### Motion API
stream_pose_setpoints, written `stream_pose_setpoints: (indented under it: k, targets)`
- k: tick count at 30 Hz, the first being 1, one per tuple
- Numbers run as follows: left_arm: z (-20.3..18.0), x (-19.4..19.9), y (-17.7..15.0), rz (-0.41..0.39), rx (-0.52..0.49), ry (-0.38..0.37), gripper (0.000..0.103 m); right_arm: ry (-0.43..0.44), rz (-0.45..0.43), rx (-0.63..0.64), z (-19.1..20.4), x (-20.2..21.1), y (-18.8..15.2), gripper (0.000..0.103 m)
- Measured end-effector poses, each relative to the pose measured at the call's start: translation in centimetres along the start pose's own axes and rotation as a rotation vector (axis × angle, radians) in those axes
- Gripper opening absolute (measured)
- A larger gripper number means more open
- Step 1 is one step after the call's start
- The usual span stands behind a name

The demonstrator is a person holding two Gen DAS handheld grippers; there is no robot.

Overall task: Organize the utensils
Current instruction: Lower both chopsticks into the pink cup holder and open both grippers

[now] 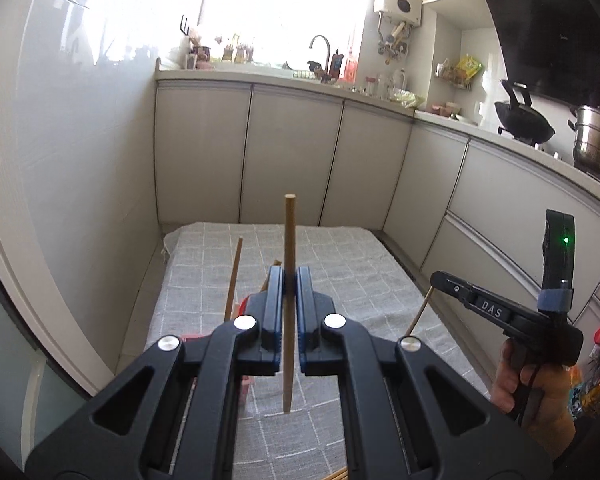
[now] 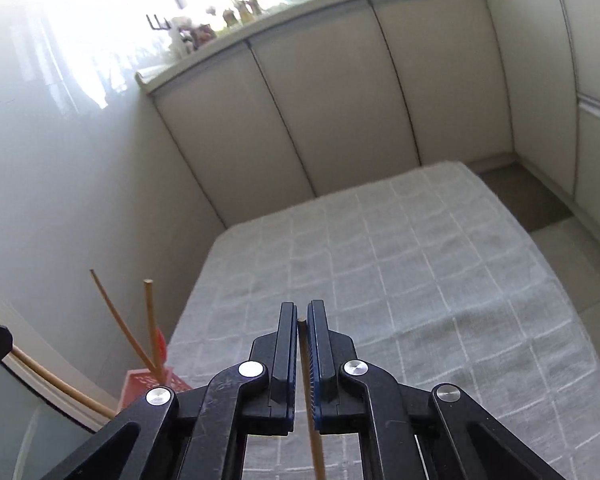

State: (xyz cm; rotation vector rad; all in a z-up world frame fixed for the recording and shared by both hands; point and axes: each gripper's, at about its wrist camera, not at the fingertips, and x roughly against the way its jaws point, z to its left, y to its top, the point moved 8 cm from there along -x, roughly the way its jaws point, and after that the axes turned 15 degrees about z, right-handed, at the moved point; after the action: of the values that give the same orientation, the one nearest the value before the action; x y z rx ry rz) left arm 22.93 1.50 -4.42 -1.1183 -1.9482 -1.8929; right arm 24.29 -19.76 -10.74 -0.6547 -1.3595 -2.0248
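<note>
**Operator:** What is shown in the left wrist view?

**Technician:** The left gripper (image 1: 290, 280) is seen clamped on a round wooden chopstick (image 1: 289, 264), its long axis upright across the jaws. A red holder (image 1: 247, 304) is partly hidden just below and left of the jaws, with a thinner stick (image 1: 234, 276) standing in it. The right gripper (image 1: 440, 280) is seen at the right, a slim stick (image 1: 420, 312) projecting beneath it. The checked woven cloth (image 1: 340, 264) lies under everything.

**Operator:** And the right wrist view?

**Technician:** The right gripper (image 2: 301, 316) is closed on a smooth wooden chopstick (image 2: 310, 400), its top end level with the pads. The perforated red holder (image 2: 148, 384) lies low and left, so the left gripper is judged nearer to it. Two sticks (image 2: 150, 320) lean inside.
</note>
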Motion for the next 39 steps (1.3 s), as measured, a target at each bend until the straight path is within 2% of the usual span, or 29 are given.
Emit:
stream_pose_setpoints:
  k: [4, 7, 12, 17, 24, 32, 39]
  targets:
    - [1.2, 1.4, 1.2, -0.073, 0.025, 0.026, 0.007, 0.029, -0.055, 0.066, 2.6, 2.3, 1.0, 0.005]
    - [2.4, 1.4, 1.6, -0.093, 0.049, 0.045, 0.007, 0.047, -0.081, 0.107, 4.5, 3.5, 1.8, 0.004]
    - [4.5, 1.3, 2.4, -0.121, 0.111, 0.068, 0.007, 0.104, -0.076, 0.151, 7.3, 4.3, 2.6, 0.004]
    - [6.1, 0.0, 2.4, -0.103, 0.153, 0.083, 0.007, 0.16, -0.07, 0.175, 9.7, 4.9, 2.7, 0.004]
    - [6.9, -1.6, 2.0, -0.067, 0.163, 0.128, 0.007, 0.215, -0.086, 0.186, 12.3, 5.7, 3.3, 0.004]
    - [6.7, -2.3, 1.8, -0.043, 0.155, 0.131, 0.007, 0.208, -0.094, 0.238, 14.0, 6.3, 3.5, 0.004]
    - [7.0, -2.9, 1.8, -0.029, 0.149, 0.143, 0.007, 0.246, -0.073, 0.246, 16.1, 5.1, 4.6, 0.004]
